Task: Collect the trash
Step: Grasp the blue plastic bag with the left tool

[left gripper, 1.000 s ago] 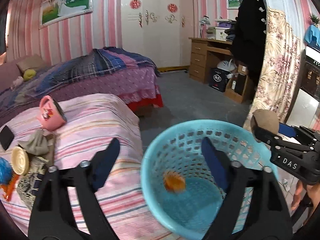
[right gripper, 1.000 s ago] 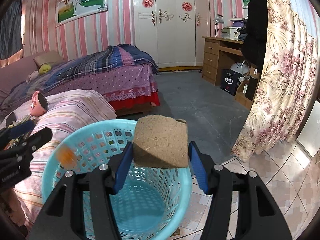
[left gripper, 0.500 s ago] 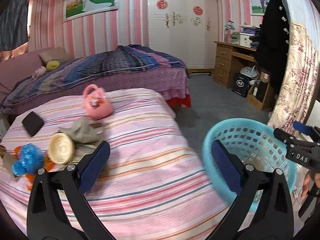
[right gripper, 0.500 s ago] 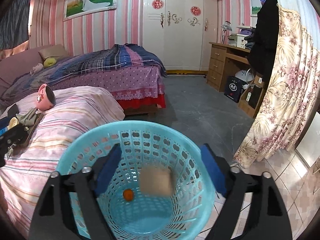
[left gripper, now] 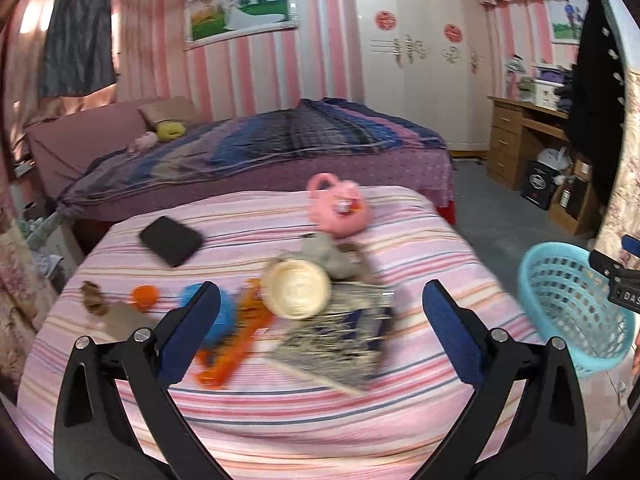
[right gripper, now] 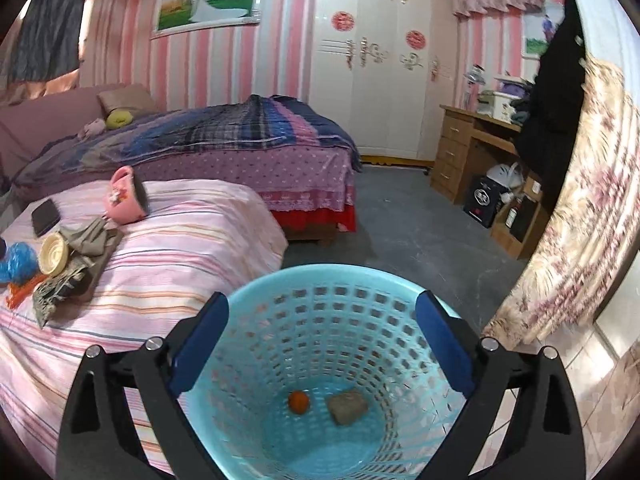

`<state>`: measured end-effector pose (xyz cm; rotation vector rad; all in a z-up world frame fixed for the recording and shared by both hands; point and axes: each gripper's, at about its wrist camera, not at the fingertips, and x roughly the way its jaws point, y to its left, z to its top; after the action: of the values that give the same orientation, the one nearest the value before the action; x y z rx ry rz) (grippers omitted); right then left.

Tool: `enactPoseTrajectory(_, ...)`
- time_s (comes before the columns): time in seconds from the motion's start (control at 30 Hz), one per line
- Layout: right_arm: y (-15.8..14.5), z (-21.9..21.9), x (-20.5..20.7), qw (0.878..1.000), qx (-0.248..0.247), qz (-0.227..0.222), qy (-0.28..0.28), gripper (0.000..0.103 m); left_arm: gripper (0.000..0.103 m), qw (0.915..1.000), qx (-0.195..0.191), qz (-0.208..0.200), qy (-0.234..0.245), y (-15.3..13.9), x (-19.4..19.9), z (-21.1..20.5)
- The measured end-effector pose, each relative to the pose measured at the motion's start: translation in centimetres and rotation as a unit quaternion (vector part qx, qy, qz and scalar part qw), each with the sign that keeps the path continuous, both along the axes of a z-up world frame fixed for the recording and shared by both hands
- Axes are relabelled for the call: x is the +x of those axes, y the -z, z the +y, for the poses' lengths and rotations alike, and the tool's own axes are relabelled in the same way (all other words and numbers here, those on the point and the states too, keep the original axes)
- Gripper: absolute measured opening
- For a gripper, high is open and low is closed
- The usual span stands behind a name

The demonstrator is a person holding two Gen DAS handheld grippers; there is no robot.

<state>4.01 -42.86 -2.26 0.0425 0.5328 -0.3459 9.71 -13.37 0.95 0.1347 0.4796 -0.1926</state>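
Over blue basket (right gripper: pixel 304 308), right gripper (right gripper: pixel 322 344), "DAS" on it, just opened wide, empty; left gripper (left gripper: pixel 320 326) wide, empty.

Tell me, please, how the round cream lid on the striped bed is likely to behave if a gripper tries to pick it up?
The cream lid looks rigid and light. It leans tilted on crumpled cloth, so it may slip or roll when nudged. Its rim probably offers the open left gripper a grip.

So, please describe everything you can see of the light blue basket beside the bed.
The light blue basket is round, apparently plastic, with walls pierced by rows of small square holes and a plain rim. It stands upright on the floor, close against the pink striped bed. On its bottom lie a small orange ball and a brownish block, slightly apart. The right tongs are open above it, not touching it.
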Motion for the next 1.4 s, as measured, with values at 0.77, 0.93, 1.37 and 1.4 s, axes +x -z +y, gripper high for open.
enactPoseTrajectory(0.77, -1.6, 14.9, 5.8, 0.994, -0.02, 0.008, -0.106, 0.093, 0.098, 0.9952, -0.007, 0.045, -0.086, 3.2, 3.5, 13.0)
enactPoseTrajectory(0.93, -1.7, 16.4, 7.4, 0.993, -0.023, 0.0, -0.115, 0.093, 0.098, 0.9943, -0.005, 0.064, -0.085, 4.1, 4.9, 13.3)
enactPoseTrajectory(1.37, 1.3, 16.0, 10.6, 0.993, 0.01, 0.03, -0.113, 0.093, 0.085, 0.9913, 0.0, 0.11, -0.072, 6.4, 9.5, 10.0)
enactPoseTrajectory(1.4, 1.4, 16.0, 10.8, 0.993, 0.014, 0.031, -0.113, 0.093, 0.074, 0.9908, 0.005, 0.117, -0.069, 6.6, 9.8, 9.7)
